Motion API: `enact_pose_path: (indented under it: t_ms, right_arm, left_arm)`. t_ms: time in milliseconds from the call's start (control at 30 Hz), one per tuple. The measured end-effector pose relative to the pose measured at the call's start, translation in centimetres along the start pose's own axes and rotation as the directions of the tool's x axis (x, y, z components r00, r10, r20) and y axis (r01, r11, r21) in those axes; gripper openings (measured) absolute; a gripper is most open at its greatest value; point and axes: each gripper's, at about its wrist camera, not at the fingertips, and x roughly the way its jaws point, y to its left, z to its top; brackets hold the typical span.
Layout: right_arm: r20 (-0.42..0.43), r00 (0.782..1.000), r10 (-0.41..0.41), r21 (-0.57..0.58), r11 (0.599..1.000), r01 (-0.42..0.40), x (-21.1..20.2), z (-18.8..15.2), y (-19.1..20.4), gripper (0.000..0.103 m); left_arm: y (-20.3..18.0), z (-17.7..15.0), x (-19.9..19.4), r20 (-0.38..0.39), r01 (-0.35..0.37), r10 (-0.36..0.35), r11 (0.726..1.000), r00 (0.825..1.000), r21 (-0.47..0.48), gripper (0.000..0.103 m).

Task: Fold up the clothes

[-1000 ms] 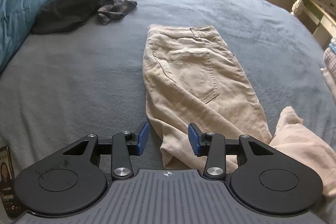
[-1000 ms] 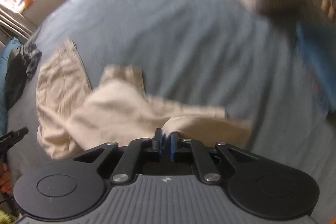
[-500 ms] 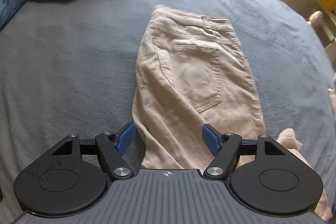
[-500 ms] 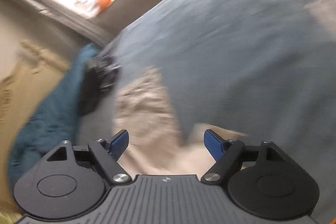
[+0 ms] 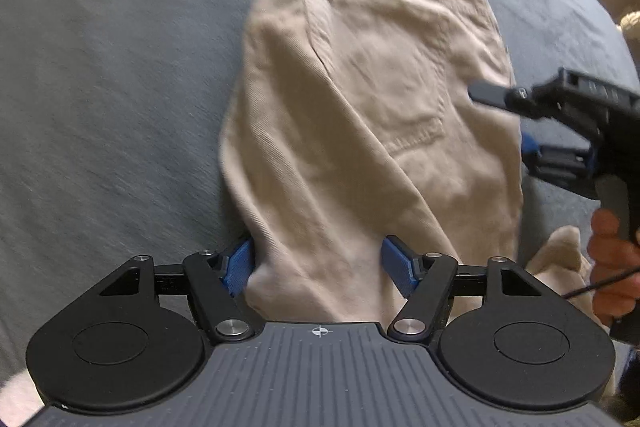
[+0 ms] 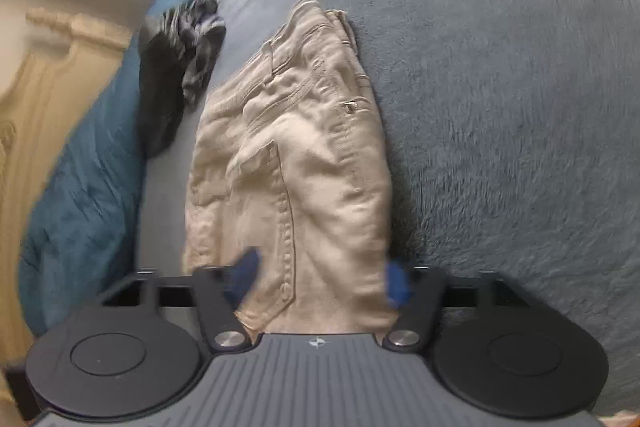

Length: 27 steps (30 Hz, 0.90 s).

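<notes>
trousers (image 5: 360, 115): beige, plain, seams stitched in the same tone
bed (image 6: 500, 75): grey-blue fleece cover, no pattern
quilt (image 6: 80, 187): teal, left of the trousers
dark garment (image 6: 160, 87): black, plain
plaid garment (image 6: 200, 39): grey and dark check, beside the dark garment
left gripper (image 5: 318, 267): black body, blue fingers (image 5: 238, 265)
right gripper (image 6: 320, 277): black body, blue fingers (image 6: 396, 285)
</notes>
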Motion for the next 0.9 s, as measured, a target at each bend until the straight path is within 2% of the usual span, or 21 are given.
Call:
enact_pose_path:
  t_ms: [67, 167, 267, 333, 400, 567, 667, 733, 800, 833, 900]
  right_arm:
    - [0.019, 0.998, 0.053, 0.095, 0.994, -0.054, 0.1, 0.0, -1.3, 0.019]
    - [0.048, 0.994, 0.096, 0.105, 0.989, -0.1, -0.4, 0.5, -1.2, 0.016]
    - [0.081, 0.983, 0.164, 0.042, 0.985, -0.168, -1.4, 2.1, 1.1, 0.014]
    - [0.098, 0.975, 0.198, 0.0, 0.98, -0.199, -2.1, 3.3, 2.7, 0.014]
    - [0.113, 0.975, 0.194, -0.056, 0.98, -0.189, -2.7, 5.2, 5.3, 0.014]
    - [0.147, 0.974, 0.172, -0.239, 0.962, -0.134, -4.5, 9.6, 12.6, 0.014]
    - [0.151, 0.978, 0.146, -0.357, 0.93, -0.084, -4.1, 10.1, 17.0, 0.013]
    - [0.143, 0.987, 0.077, -0.398, 0.917, -0.014, -2.4, 9.8, 18.3, 0.012]
    - [0.147, 0.989, -0.016, -0.416, 0.906, 0.077, -0.1, 9.0, 18.7, 0.012]
    - [0.153, 0.986, -0.062, -0.412, 0.903, 0.121, 0.9, 8.6, 18.7, 0.012]
    - [0.207, 0.968, -0.139, -0.428, 0.877, 0.218, 1.9, 7.3, 19.2, 0.012]
  left_arm:
    - [-1.1, 0.3, 0.0, -0.001, 0.026, -0.026, 0.999, 1.0, 0.033, 0.066]
    - [-2.9, 1.7, 0.0, 0.007, 0.128, -0.129, 0.991, 0.992, 0.049, 0.066]
    - [-4.5, 3.4, 0.2, 0.012, 0.227, -0.228, 0.972, 0.974, 0.056, 0.066]
    - [-5.5, 4.8, 0.5, 0.031, 0.292, -0.294, 0.955, 0.955, 0.05, 0.064]
    - [-6.5, 6.3, 0.3, 0.066, 0.342, -0.345, 0.938, 0.936, 0.061, 0.062]
    - [-6.9, 10.3, -1.8, 0.159, 0.475, -0.48, 0.877, 0.863, 0.072, 0.059]
    - [-5.4, 11.5, -2.4, 0.185, 0.474, -0.479, 0.877, 0.858, 0.071, 0.063]
    - [-3.5, 11.3, -1.6, 0.159, 0.449, -0.452, 0.892, 0.877, 0.057, 0.065]
    - [-0.9, 10.6, -0.5, 0.11, 0.383, -0.381, 0.924, 0.918, 0.004, 0.067]
    - [0.7, 10.1, -0.2, 0.092, 0.363, -0.359, 0.931, 0.929, -0.029, 0.067]
    - [4.3, 8.9, -0.4, 0.084, 0.345, -0.338, 0.933, 0.937, -0.103, 0.067]
